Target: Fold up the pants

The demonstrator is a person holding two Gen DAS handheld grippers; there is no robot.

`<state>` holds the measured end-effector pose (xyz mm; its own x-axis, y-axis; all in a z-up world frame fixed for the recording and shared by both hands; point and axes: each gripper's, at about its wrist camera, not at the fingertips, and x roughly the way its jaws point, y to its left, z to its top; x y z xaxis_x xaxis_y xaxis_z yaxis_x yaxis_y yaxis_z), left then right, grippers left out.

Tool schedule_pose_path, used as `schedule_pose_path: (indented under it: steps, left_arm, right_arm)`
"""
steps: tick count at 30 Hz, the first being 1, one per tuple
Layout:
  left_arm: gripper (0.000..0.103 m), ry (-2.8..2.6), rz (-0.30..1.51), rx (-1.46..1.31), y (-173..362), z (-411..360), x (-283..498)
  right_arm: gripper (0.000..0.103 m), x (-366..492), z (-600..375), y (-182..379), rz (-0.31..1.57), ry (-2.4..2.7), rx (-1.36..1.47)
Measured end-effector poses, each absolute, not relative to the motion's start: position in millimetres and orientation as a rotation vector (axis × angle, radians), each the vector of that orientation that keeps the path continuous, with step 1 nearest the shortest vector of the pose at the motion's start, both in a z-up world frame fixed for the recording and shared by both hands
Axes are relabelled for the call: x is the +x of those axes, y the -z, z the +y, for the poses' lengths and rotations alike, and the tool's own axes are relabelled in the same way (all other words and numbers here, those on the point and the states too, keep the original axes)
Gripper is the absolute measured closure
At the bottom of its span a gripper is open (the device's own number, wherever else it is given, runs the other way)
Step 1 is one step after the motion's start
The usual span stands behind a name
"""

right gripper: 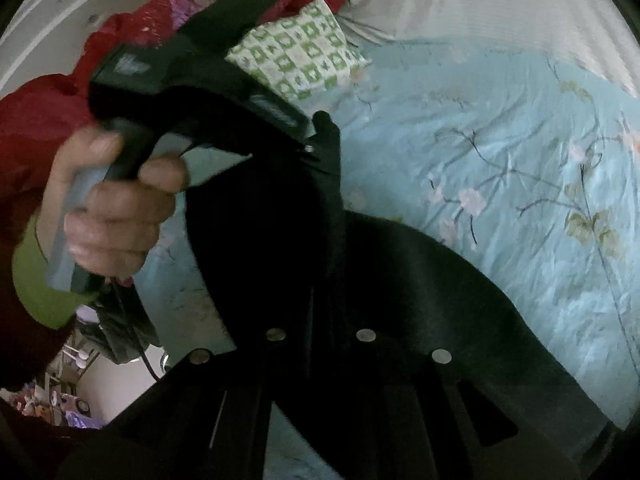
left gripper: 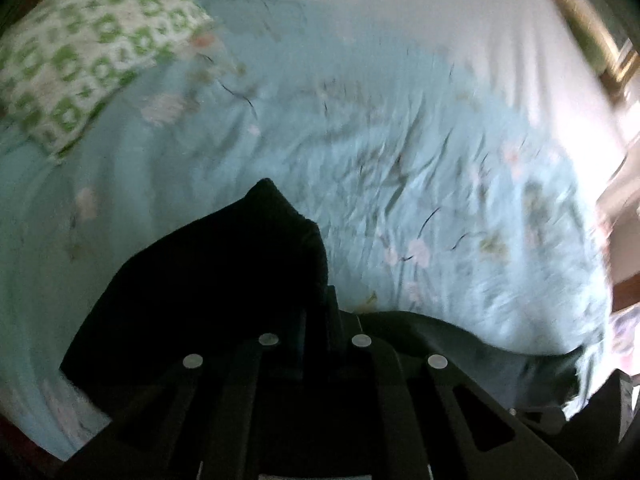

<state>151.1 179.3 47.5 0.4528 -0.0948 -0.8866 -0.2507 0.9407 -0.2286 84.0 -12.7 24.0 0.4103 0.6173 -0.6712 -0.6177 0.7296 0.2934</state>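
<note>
Left gripper (left gripper: 316, 300) clamped on black pants (left gripper: 208, 292); right gripper (right gripper: 320, 280) also buried in the dark cloth, appears clamped on it. Pants held up above the blue floral bedspread (left gripper: 400, 160); green-patterned pillow (left gripper: 92, 52) far left. Step, by judgement: lifting to spread. Next move needs the pants laid flat. No containers visible.

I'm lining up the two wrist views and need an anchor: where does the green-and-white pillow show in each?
Left wrist view: the pillow lies at upper left, on the blue floral bedsheet.
Right wrist view: the pillow sits at upper centre, just behind the left gripper, which a hand holds.
Shared landmark: the black pants hang low in both views.
</note>
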Motion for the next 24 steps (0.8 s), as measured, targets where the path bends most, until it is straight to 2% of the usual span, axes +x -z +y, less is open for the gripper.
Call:
schedule_pose_path:
  steps: [6,9,24]
  left_arm:
    - [0.099,-0.124,0.897,-0.447,-80.1,206.2,86.3]
    - [0.099,-0.135,0.839,-0.504,-77.2,223.9,53.6]
    - [0.098,-0.189,0.840,-0.610,-15.1,266.7,4.6]
  right_arm:
    - [0.097,56.6,8.9,-53.3,0.764,-0.843,-0.074]
    - [0.097,44.8,24.8,-52.0,0.743,-0.859,-0.156]
    - [0.097,40.0,59.7,-9.2,0.835,-0.858,-0.264]
